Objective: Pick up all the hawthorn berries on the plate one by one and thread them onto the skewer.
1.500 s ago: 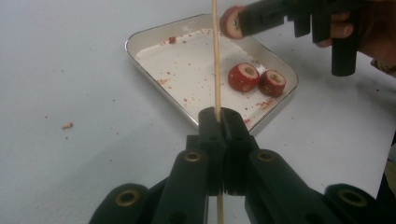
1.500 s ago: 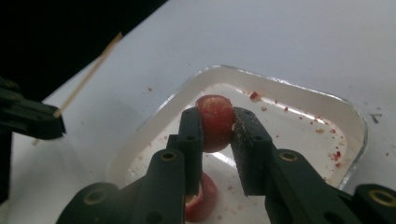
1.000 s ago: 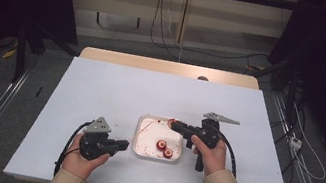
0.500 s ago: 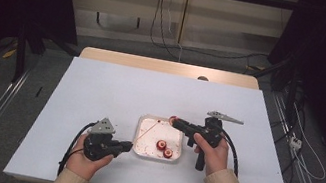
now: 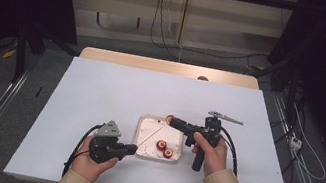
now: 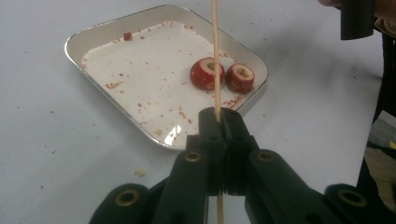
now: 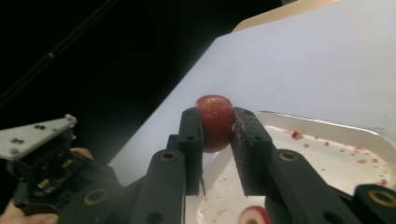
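Observation:
A white tray [image 5: 147, 125] lies mid-table, with two cored red fruits [image 6: 207, 73] [image 6: 240, 77] side by side in its near right corner. My left gripper [image 5: 133, 148] sits at the tray's near left edge, shut on a thin wooden skewer [image 6: 215, 56] that slants up over the tray. My right gripper [image 5: 169, 119] hovers over the tray's far right corner. It is shut on a third red fruit [image 7: 215, 121], held clear of the tray between the pads. The skewer's tip and this fruit are apart.
Red crumbs and juice stains dot the tray floor [image 6: 140, 70] and the white tabletop [image 5: 100, 90] around it. Cables trail from both grippers toward the person. Dark floor and rails flank the table on both sides.
The left gripper has edged slightly right toward the tray with the skewer. The right gripper holds the fruit almost in place, drifting a little.

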